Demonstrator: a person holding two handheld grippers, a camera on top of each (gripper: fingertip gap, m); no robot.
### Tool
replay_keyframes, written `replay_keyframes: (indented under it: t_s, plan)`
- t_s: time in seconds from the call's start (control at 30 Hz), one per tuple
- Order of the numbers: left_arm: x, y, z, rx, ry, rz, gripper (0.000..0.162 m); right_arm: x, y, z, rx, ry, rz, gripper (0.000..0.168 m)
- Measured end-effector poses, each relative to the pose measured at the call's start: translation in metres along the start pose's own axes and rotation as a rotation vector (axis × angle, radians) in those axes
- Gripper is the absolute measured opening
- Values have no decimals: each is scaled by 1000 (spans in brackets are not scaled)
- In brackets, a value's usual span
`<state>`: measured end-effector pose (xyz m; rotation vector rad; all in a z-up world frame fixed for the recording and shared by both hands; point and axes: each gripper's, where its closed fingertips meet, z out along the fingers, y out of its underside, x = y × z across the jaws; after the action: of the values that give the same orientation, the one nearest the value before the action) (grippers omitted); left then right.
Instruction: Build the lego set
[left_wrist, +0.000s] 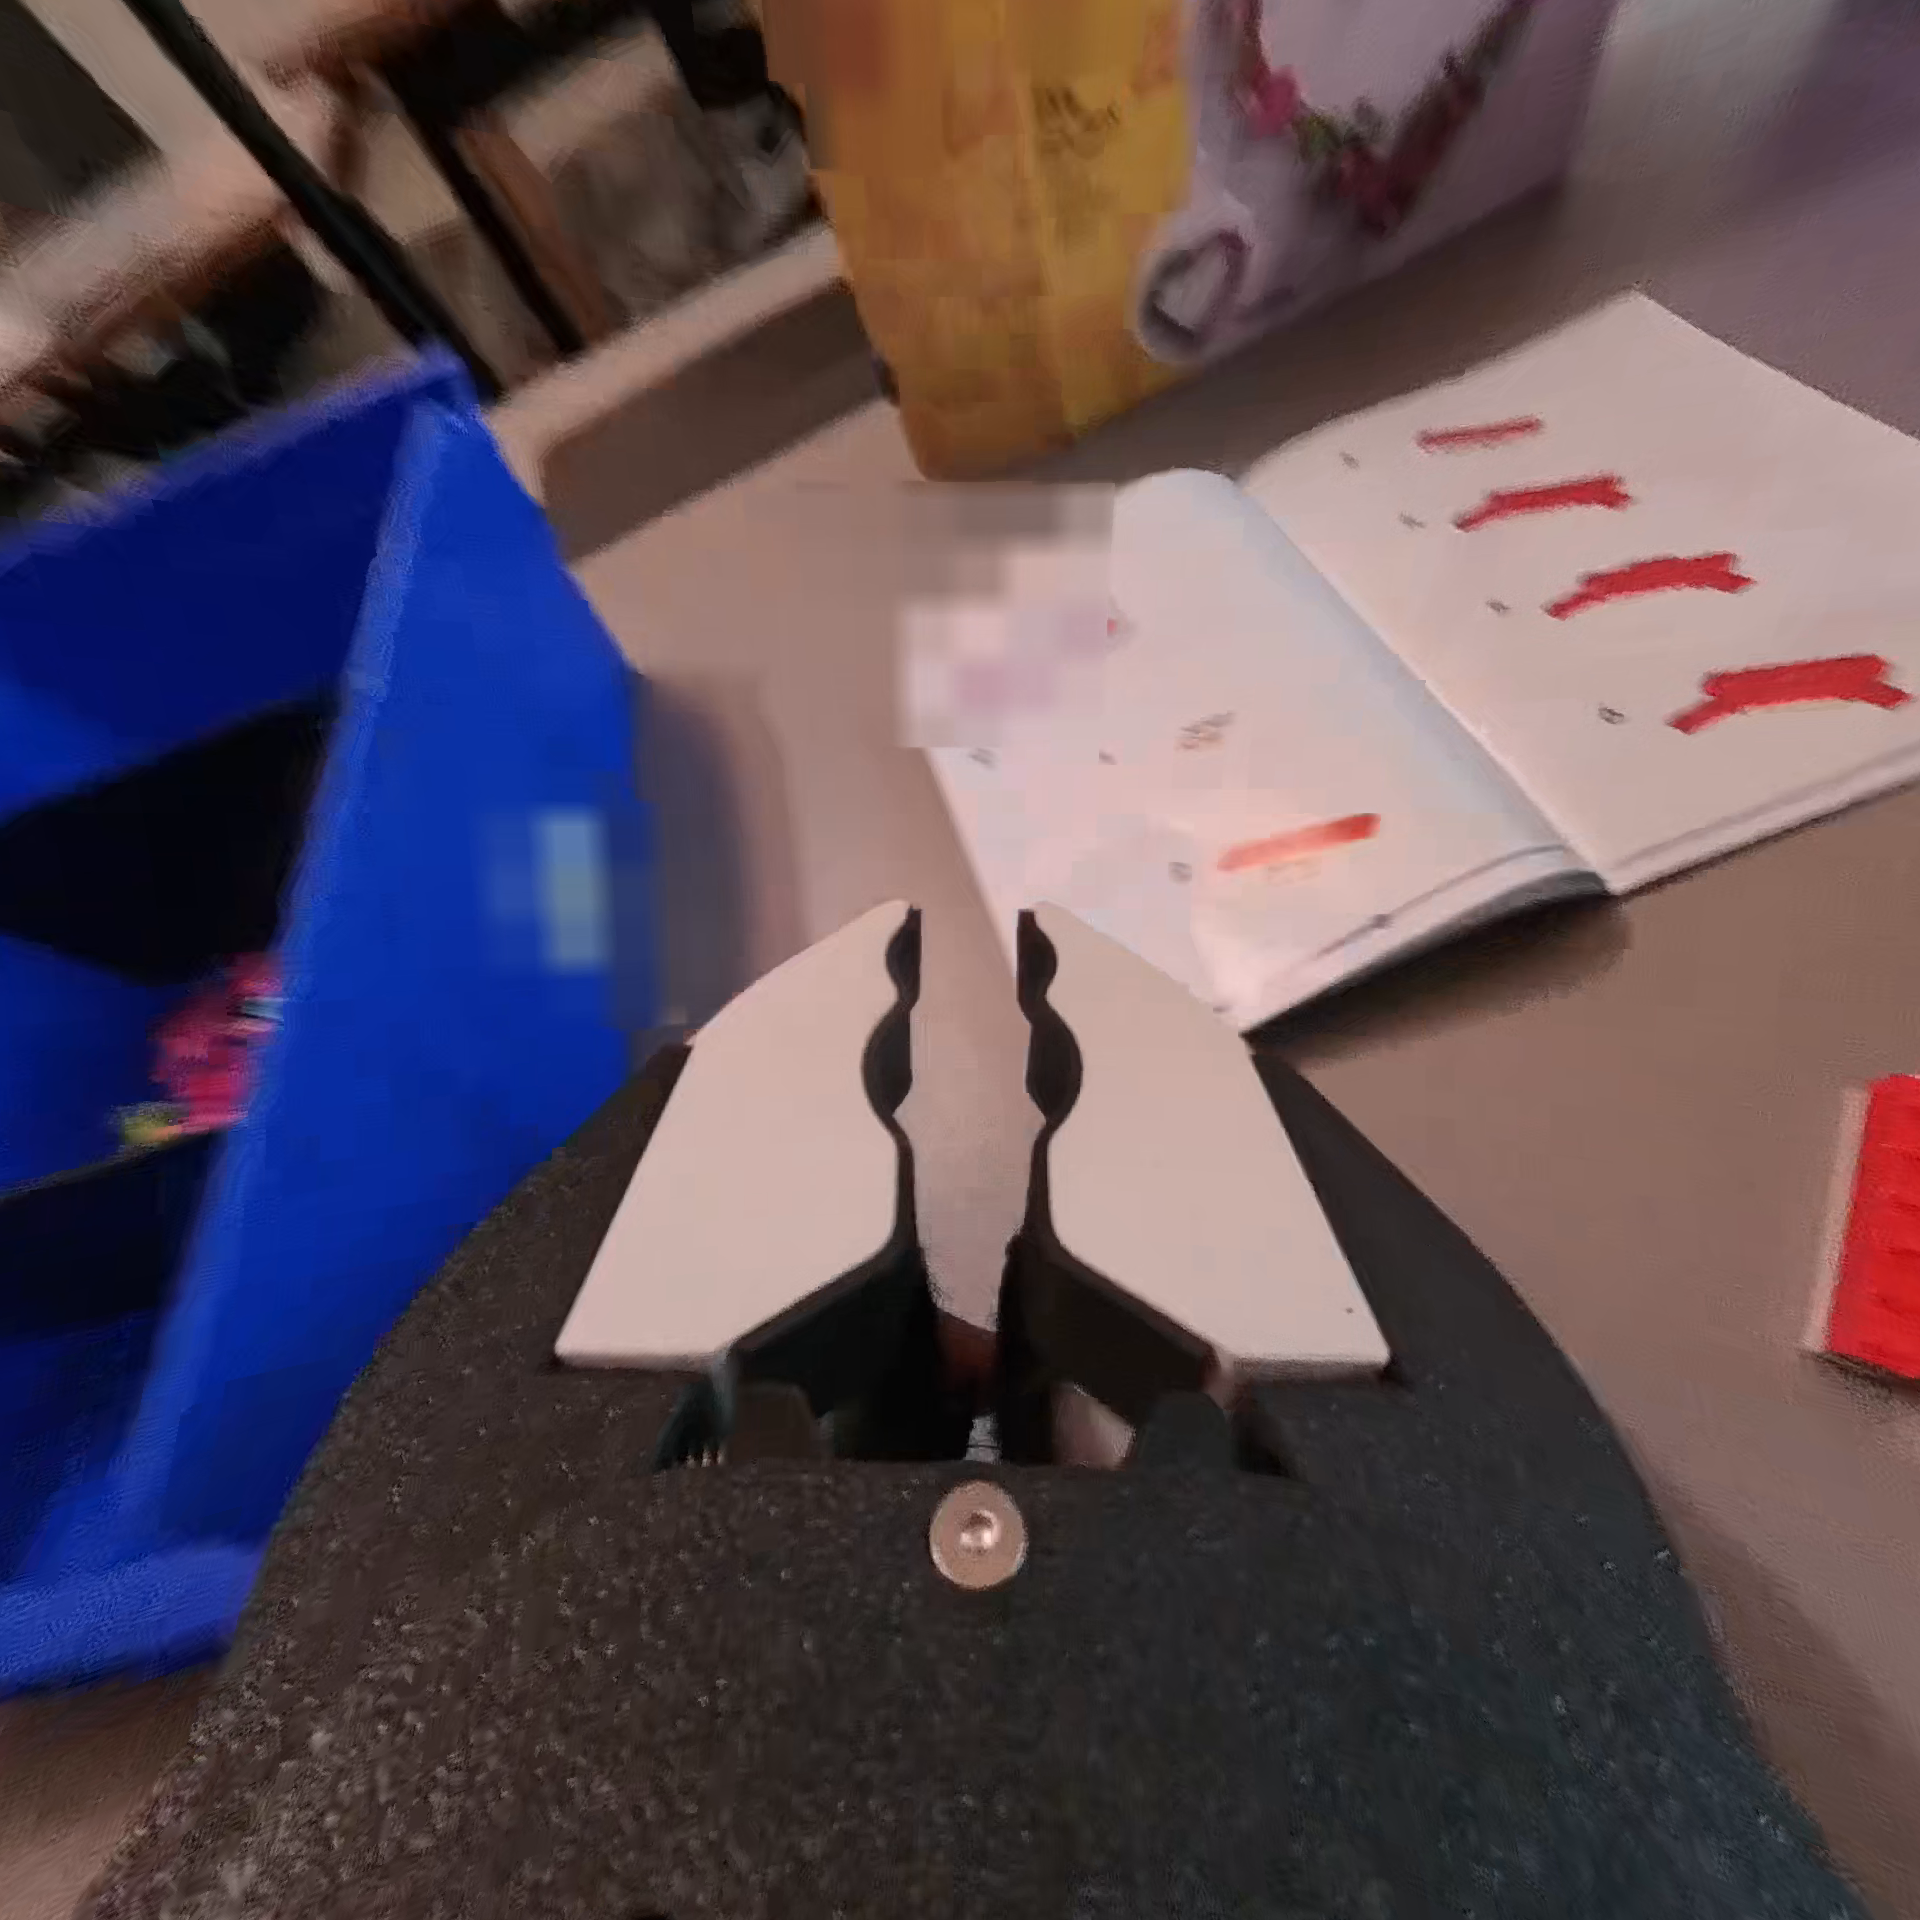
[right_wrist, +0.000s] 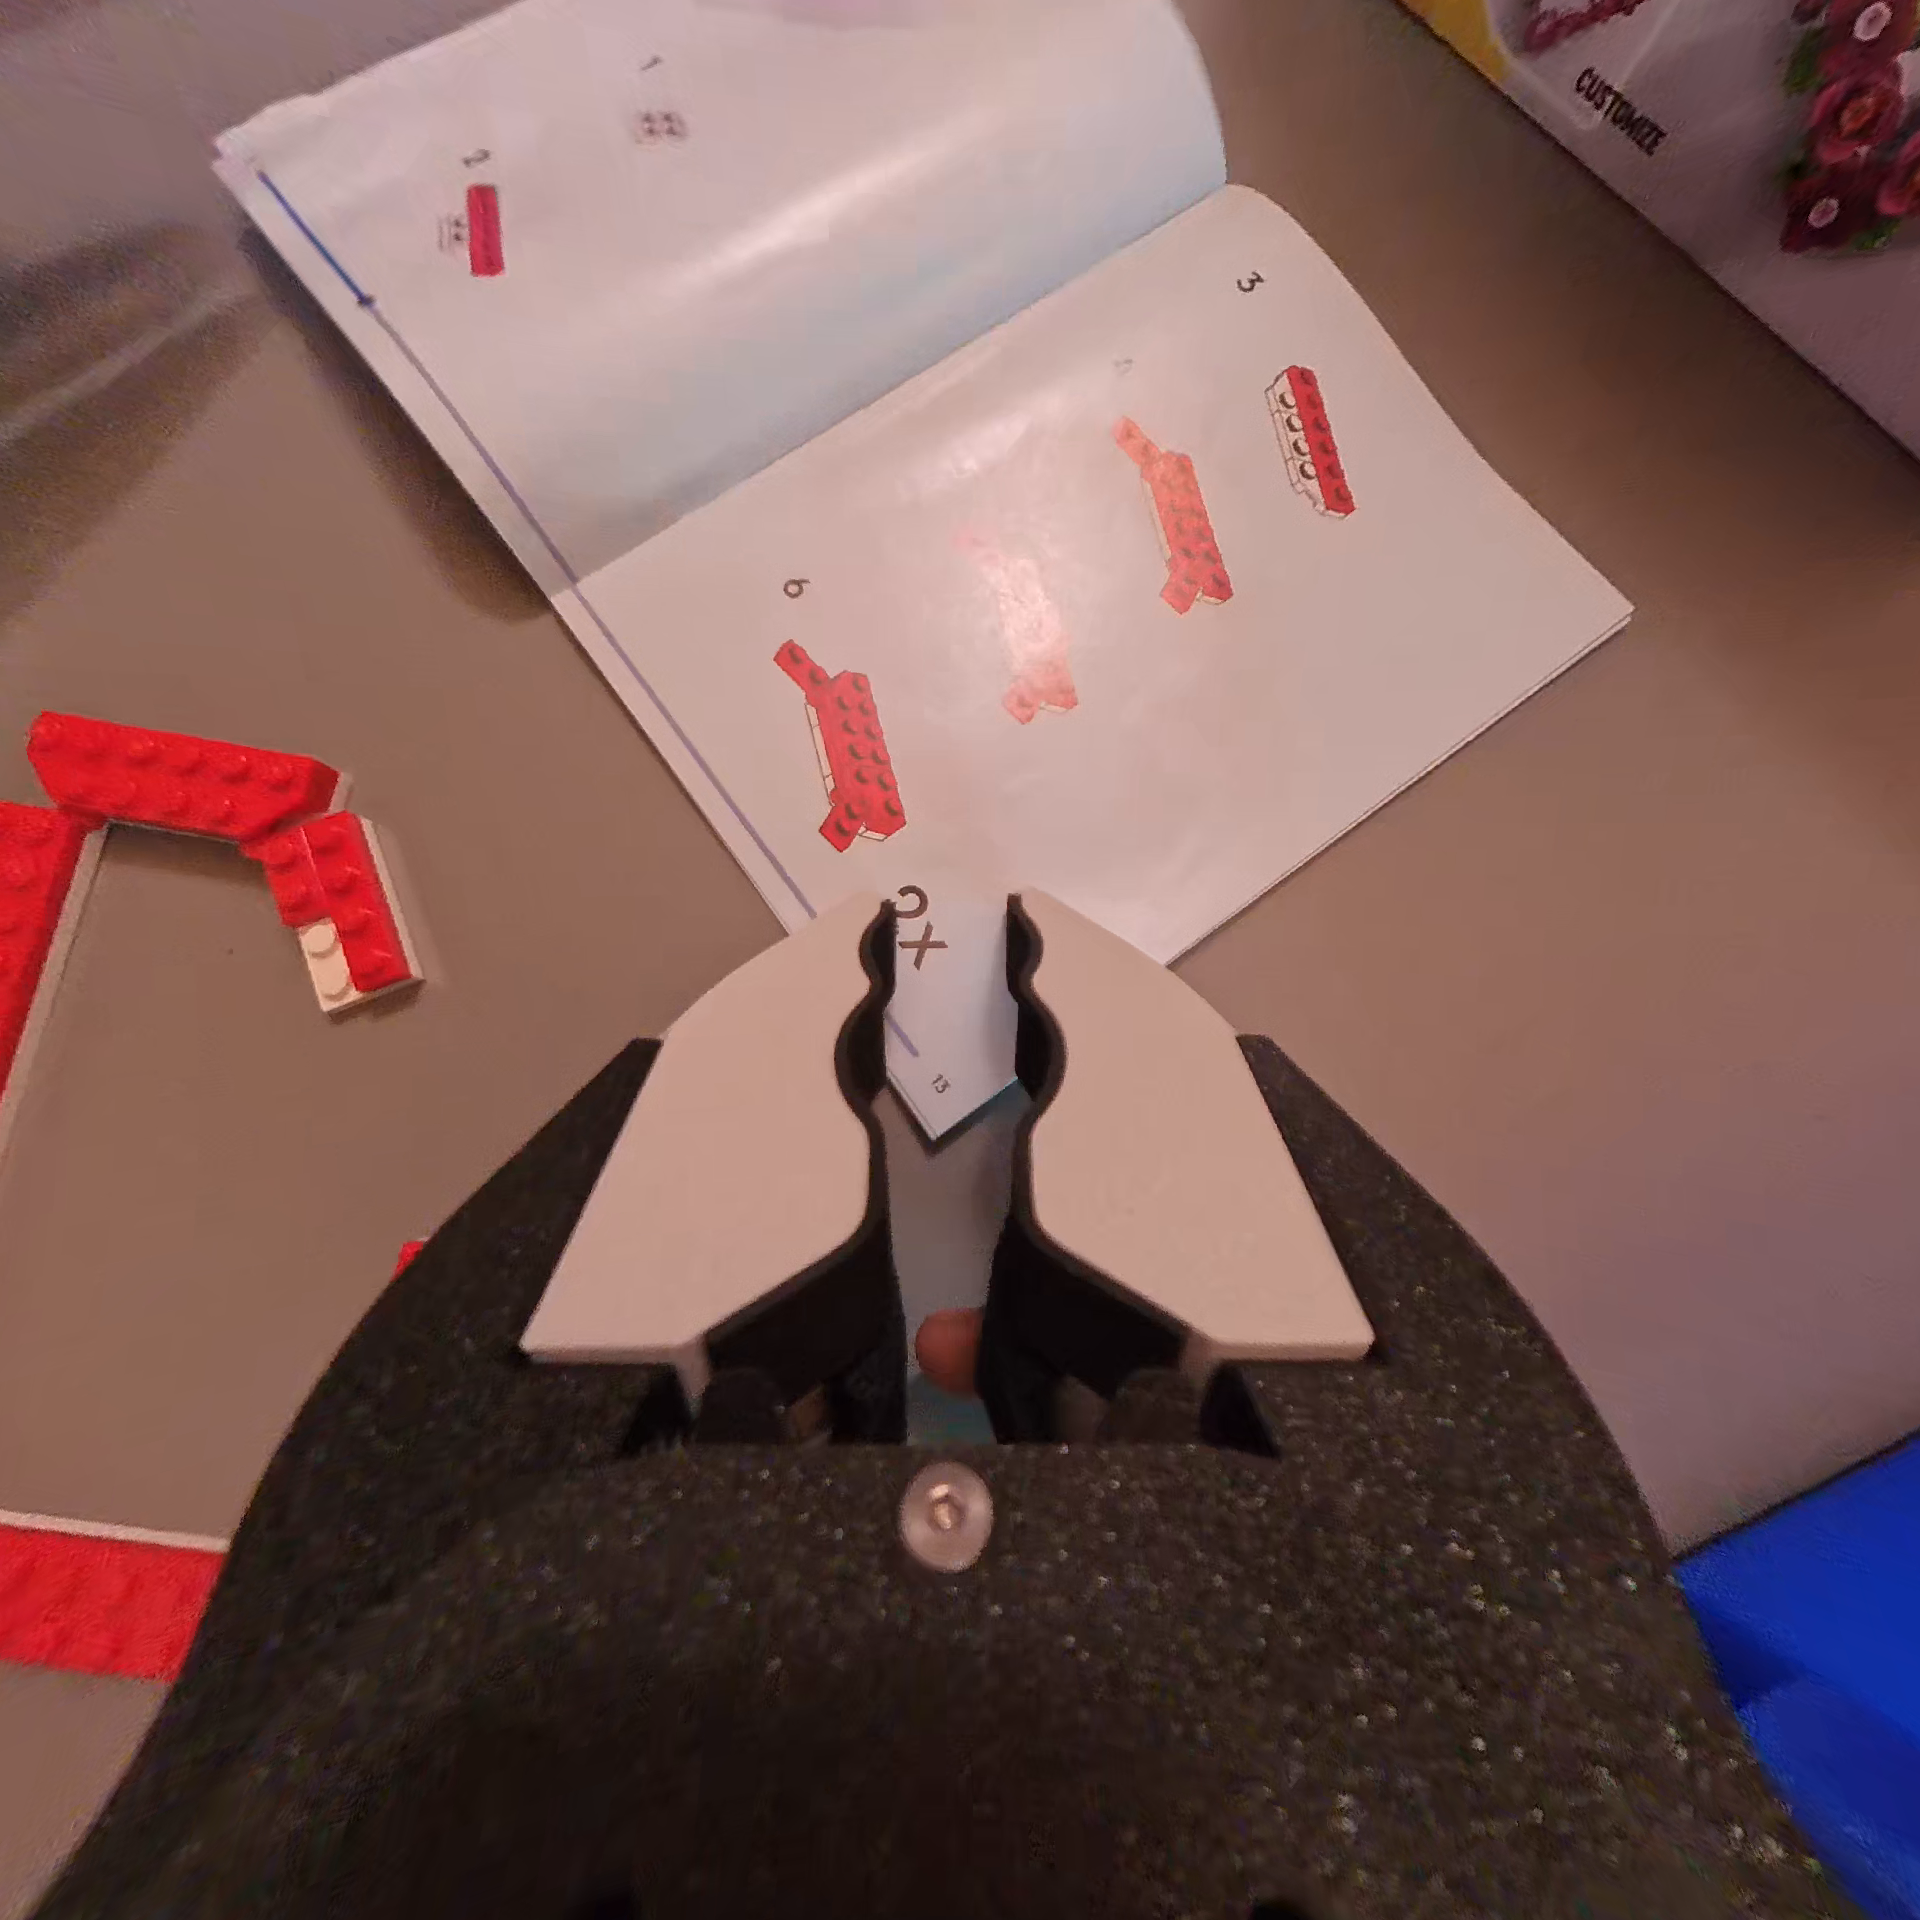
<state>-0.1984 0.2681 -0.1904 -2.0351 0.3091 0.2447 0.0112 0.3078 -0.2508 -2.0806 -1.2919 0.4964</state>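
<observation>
Several red plastic lego sections (right_wrist: 177, 779) lie in a partial ring on the grey table (right_wrist: 1558, 1143), left of the open paper instruction booklet (right_wrist: 1091, 582). The right gripper (right_wrist: 951, 914) and left gripper (left_wrist: 966, 920) hover slightly parted, both empty. A careless descent could scatter the loose ring.

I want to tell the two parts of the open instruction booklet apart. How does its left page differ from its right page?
The left page arches up near the fold, while the right page lies nearly flat. The left page shows one red brick drawing near its outer edge; the right page shows four red build drawings in a row. Both are pale pages of one booklet on the grey table.
</observation>
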Motion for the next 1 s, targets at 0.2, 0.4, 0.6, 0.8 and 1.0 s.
replay_keyframes:
  t_s: [0.2, 0.4, 0.6, 0.8, 1.0]
  plan:
    - [66, -70, -31, 256, 244, 241, 4, 2, -39, -8, 49, -11, -92, 0]
    - [130, -34, 26, 65, 525, 480, 0, -31, -90, 23, 146, -516, 363, 0]
    - [135, -1, 41, -85, 691, 349, 0, -46, -78, 51, -44, -717, 645, 0]
    - [134, 1, 41, -123, 781, 210, 0, -49, -80, 64, -76, -758, 738, 0]
    - [134, 2, 41, -118, 785, 231, 0, -8, -101, 88, 9, -604, 728, 0]
